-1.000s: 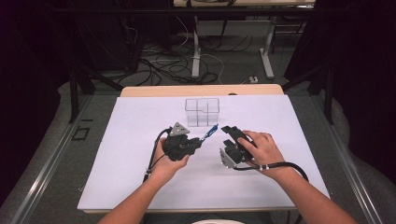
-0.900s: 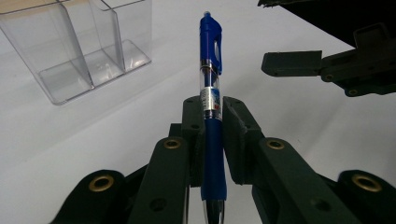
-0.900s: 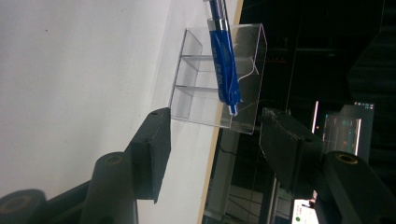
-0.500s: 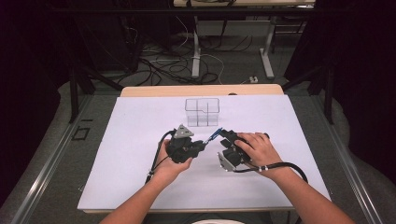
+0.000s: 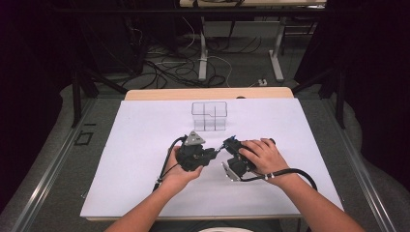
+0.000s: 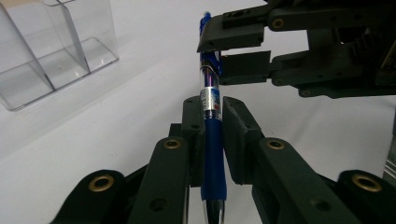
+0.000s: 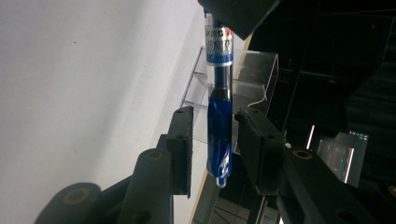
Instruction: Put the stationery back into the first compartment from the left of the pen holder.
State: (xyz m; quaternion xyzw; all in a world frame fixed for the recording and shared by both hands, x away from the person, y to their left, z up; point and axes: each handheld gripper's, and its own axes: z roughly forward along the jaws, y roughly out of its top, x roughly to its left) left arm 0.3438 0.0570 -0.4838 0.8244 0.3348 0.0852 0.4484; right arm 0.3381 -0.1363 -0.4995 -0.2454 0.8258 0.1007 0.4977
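Your left tool [image 6: 212, 140] clamps the blue rubber grip of a slim blue pen [image 6: 213, 154], its clear barrel and printed label rising toward twelve o'clock; your right tool [image 7: 215, 140] straddles the pen's clip end, its flat black pads narrow and just closing in, not yet pressing; both meet mid-tabletop [image 5: 145, 193], a matte white sheet; beyond, at twelve o'clock, stands a clear plastic organiser [image 5: 209, 116] with square compartments.
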